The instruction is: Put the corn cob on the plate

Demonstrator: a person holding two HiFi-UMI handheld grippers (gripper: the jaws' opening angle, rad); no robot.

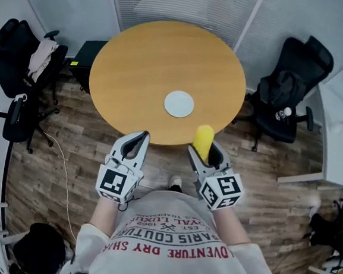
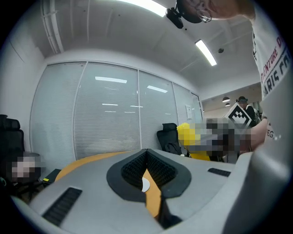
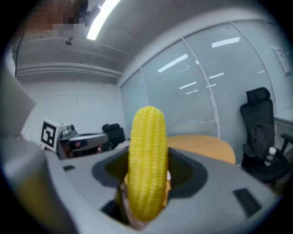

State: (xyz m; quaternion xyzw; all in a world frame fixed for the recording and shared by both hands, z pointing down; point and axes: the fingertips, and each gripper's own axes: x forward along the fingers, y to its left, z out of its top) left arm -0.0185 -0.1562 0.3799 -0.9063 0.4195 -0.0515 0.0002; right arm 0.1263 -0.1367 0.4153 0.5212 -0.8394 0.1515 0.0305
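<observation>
Right tool (image 1: 203,152): clenched on the corn cob (image 3: 147,164), upright, just short of the surface (image 1: 135,70) edge, well apart from the plate (image 1: 179,103). Left tool (image 1: 140,138): closed on nothing. Could easily roll off the plate if let go tilted or too high

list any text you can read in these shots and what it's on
"PARIS COUTURE": red print on the person's shirt, upside down in the head view.
"DVENTURE DRY SHIR": the line next to it, ends cut off.
"ARIS CO": the same shirt in the left gripper view.
Smaller shirt lines: too small to read.
Marker cubes: black-and-white patterns, no letters.
Corn cob, plate: no text.
</observation>
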